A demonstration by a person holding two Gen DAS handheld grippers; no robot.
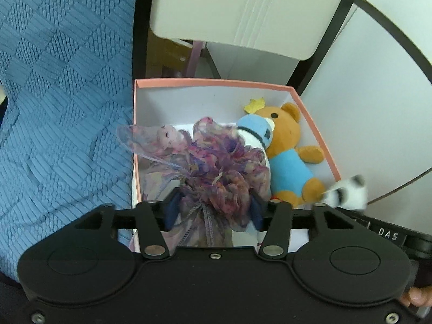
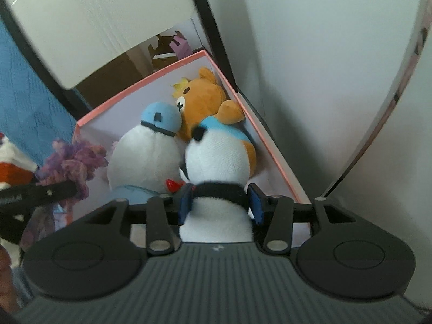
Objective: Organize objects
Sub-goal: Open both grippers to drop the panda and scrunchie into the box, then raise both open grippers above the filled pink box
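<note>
A pink-rimmed box [image 1: 216, 83] with a white inside holds a brown bear in a blue shirt [image 1: 286, 145] and a white plush with a blue cap [image 1: 256, 129]. My left gripper [image 1: 214, 205] hangs over the box's near left side. A ruffled purple sheer fabric bundle [image 1: 216, 167] lies loosely between its parted blue pads. In the right wrist view my right gripper [image 2: 220, 202] stands around the black neck band of a panda plush [image 2: 218, 156]. The pads sit beside the fur without pinching it. The panda rests against the capped plush [image 2: 151, 148] and the bear [image 2: 205, 97].
Blue textured upholstery [image 1: 62, 94] runs along the box's left side. A white panel in a black frame [image 1: 243, 13] overhangs the far end, with cardboard [image 2: 121, 70] behind it. A white curved surface with a black rim [image 1: 378, 108] lies to the right. An orange-and-white item [image 2: 10, 167] shows at the left edge.
</note>
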